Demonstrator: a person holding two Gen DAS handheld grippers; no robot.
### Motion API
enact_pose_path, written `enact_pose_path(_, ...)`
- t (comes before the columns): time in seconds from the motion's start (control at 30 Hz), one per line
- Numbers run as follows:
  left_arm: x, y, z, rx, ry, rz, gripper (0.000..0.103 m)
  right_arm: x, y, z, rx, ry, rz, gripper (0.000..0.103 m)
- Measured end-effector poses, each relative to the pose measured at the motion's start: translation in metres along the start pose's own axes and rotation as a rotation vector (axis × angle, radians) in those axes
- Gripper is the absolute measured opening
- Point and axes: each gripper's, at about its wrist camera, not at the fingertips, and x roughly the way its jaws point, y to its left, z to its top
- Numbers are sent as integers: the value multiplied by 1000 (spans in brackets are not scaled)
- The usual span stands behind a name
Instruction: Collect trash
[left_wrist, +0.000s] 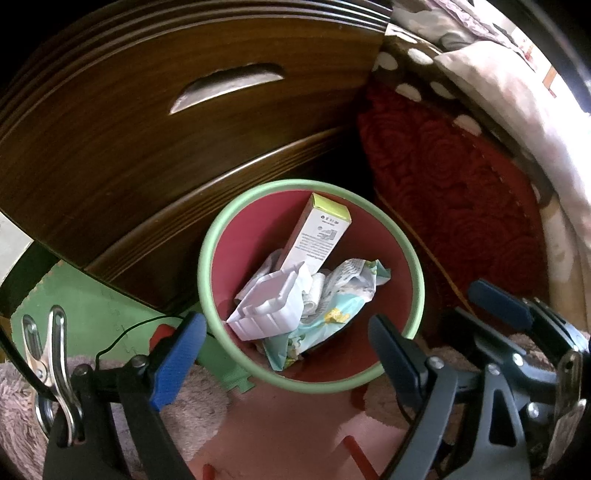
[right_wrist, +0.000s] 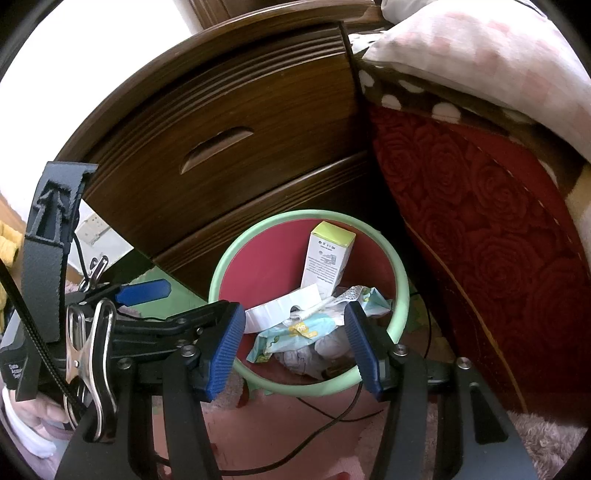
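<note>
2 empty tools (left_wrist: 284, 343) (right_wrist: 295, 347) above 1 bin (left_wrist: 207, 258), 1 carton (left_wrist: 317, 236) inside

A bedroom — wooden drawers (right_wrist: 236, 122), bedding (right_wrist: 480, 62), foam floor mats (left_wrist: 92, 306).

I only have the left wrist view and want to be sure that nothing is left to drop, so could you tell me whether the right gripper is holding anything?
Observer: No. The right gripper is open and empty, with both pads bare.
Operator: Thank you. Is anything lying on the floor in front of the bin?
Observer: A black cable crosses the pink mat just before the bin.
Operator: Anything beside the dresser?
Observer: A white socket plate shows left of the dresser.
</note>
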Motion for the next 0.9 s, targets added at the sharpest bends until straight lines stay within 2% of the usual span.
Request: enact_pose_path(0.9,1,-5,2,1,10,-9,92,-2,-2,1,12,-7,6,57)
